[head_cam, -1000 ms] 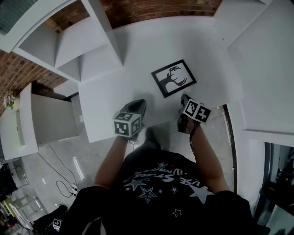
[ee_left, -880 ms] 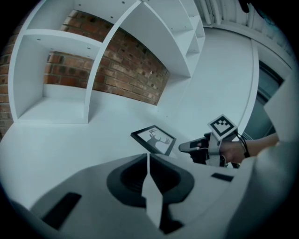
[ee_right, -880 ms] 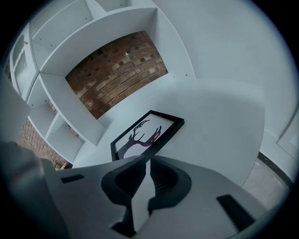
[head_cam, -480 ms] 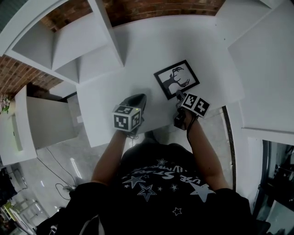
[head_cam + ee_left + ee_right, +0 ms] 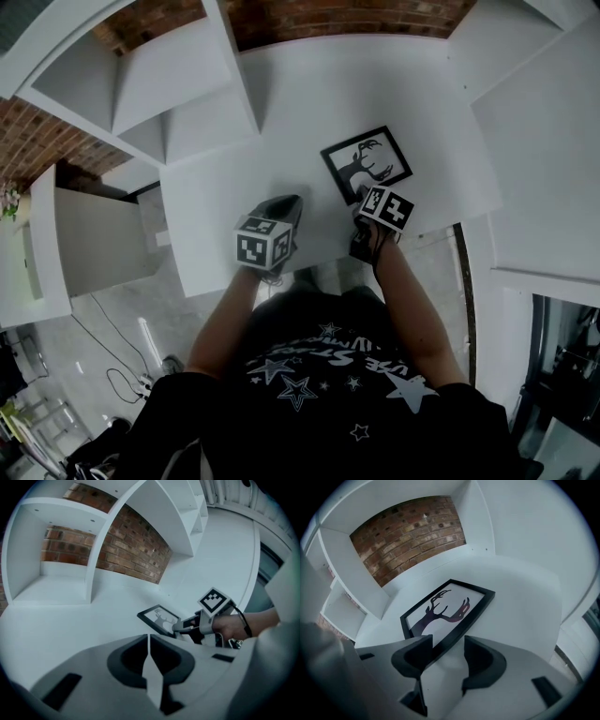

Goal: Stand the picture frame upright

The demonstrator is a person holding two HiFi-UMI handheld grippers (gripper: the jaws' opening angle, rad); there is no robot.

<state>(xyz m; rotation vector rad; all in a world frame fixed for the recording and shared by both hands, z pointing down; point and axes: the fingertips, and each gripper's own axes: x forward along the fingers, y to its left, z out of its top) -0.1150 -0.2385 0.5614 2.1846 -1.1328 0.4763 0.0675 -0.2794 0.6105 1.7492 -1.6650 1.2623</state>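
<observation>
The black picture frame [image 5: 367, 164] with a deer silhouette lies flat on the white table [image 5: 281, 112]. In the right gripper view the frame [image 5: 449, 611] fills the middle. My right gripper [image 5: 446, 644] is at its near edge with its jaws opening; the edge runs between the fingers, close to the left one, and the pads do not press on it. The head view shows this right gripper [image 5: 362, 195] at the frame's near corner. My left gripper [image 5: 283, 208] rests shut and empty over the table's front, left of the frame. The left gripper view shows the frame [image 5: 159, 619] and the right gripper [image 5: 185, 625] beyond its shut jaws.
White shelf compartments [image 5: 150, 84] stand at the table's back left against a brick wall [image 5: 309, 19]. A white side panel [image 5: 553, 131] rises on the right. The table's front edge [image 5: 309, 258] runs just under both grippers, with the floor below.
My right gripper has moved forward to the frame's near edge and its jaws have gone from shut to wide. The left gripper has barely moved.
</observation>
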